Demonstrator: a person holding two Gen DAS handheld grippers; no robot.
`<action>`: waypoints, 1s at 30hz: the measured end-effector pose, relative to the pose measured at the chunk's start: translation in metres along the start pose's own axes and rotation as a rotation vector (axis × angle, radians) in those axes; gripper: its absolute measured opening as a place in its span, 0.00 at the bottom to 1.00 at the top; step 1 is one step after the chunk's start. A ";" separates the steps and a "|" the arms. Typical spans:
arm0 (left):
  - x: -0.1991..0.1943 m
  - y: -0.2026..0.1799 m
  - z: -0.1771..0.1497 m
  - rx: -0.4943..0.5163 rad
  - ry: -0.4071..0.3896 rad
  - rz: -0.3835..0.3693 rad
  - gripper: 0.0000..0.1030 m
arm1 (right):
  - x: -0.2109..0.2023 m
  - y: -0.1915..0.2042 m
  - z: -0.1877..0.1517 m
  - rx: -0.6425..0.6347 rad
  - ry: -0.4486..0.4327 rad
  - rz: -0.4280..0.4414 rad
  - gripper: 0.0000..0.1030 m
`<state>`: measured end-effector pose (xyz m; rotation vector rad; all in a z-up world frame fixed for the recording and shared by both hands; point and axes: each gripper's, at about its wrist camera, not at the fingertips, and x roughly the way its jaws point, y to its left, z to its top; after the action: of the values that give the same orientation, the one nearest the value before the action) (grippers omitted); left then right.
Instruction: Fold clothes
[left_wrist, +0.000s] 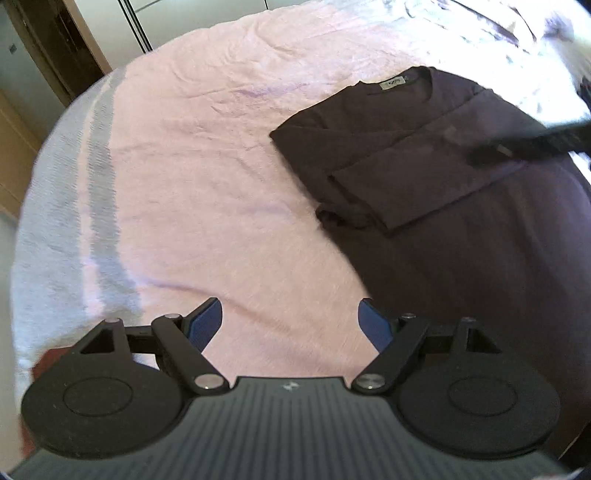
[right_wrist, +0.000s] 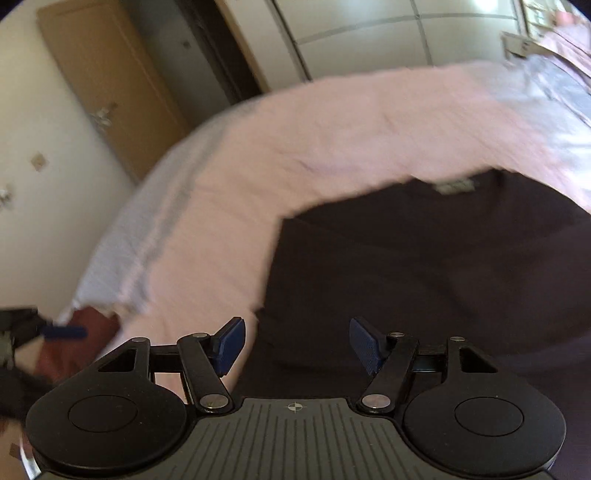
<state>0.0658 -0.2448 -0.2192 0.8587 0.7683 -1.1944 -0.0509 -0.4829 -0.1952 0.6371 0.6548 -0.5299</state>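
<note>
Dark purple shirt (left_wrist: 436, 158) lies flat on the pink bedsheet (left_wrist: 221, 184), collar and pale neck label (left_wrist: 392, 84) facing up, one sleeve folded across the chest. Its right side runs out of the left wrist view. Right wrist view is motion-blurred; label unreadable. Left gripper (left_wrist: 291, 325): blue pads spread apart, empty, over bare sheet. Right gripper (right_wrist: 297, 343): pads apart, empty, above the shirt's lower edge.
</note>
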 end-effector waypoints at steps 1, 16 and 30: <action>0.009 -0.001 0.006 -0.011 -0.003 -0.016 0.76 | -0.006 -0.012 -0.004 0.014 0.014 -0.036 0.64; 0.163 -0.012 0.082 -0.107 0.046 -0.139 0.55 | -0.042 -0.177 -0.031 0.214 0.110 -0.314 0.65; 0.136 -0.012 0.086 0.048 -0.051 -0.075 0.38 | -0.025 -0.189 -0.027 0.244 0.137 -0.297 0.65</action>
<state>0.0867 -0.3840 -0.2974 0.8423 0.7385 -1.3012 -0.1967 -0.5886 -0.2645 0.8165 0.8274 -0.8567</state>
